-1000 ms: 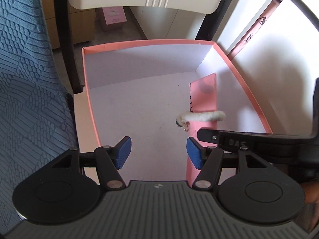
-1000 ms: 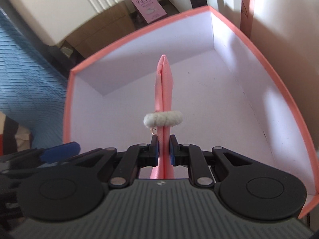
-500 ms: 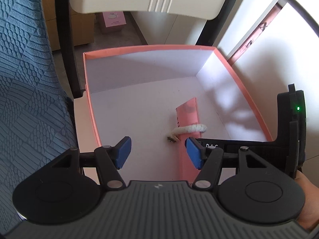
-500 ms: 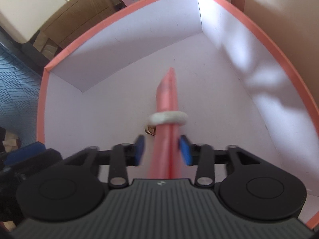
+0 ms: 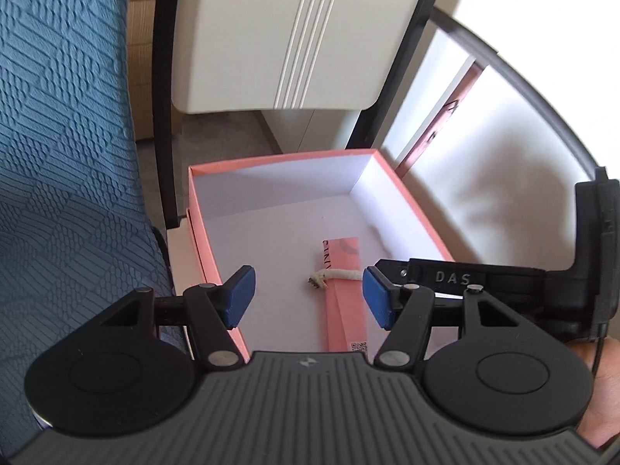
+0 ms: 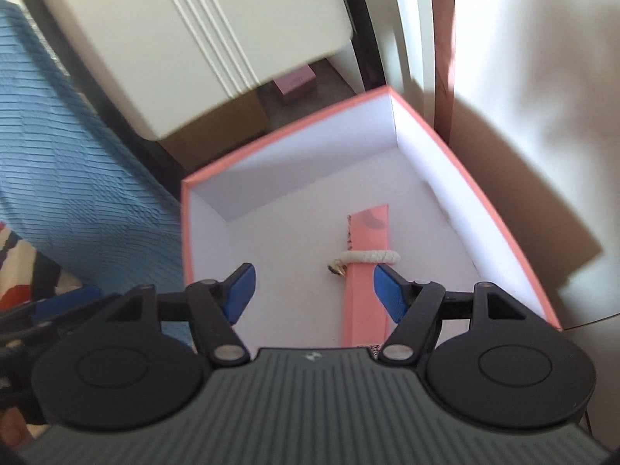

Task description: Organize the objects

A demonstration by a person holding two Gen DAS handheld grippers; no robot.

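Observation:
A pink box [image 5: 217, 267] [image 6: 465, 178] with a white inside sits on a chair seat. On its floor lies a flat pink card sleeve [image 5: 345, 298] [image 6: 366, 290] with a white rope loop [image 5: 341, 274] [image 6: 368, 257] around its middle. My right gripper [image 6: 314, 290] hangs above the box, its jaws still opening, and nothing is between its blue pads; the sleeve lies below them. My left gripper [image 5: 306, 296] is open and empty above the box's near left part. The right gripper's black frame [image 5: 465, 279] shows at the right of the left wrist view.
A cream chair back [image 5: 279, 35] [image 6: 186, 38] with black posts rises behind the box. Blue textured fabric [image 5: 66, 155] [image 6: 58, 162] lies to the left. A pale wall [image 5: 503, 147] and a brown strip stand to the right. A small pink box [image 6: 294, 83] sits on the floor beyond.
My right gripper let go of the pink sleeve, which dropped flat onto the box floor. Both grippers rose away from the box, so it looks smaller now.

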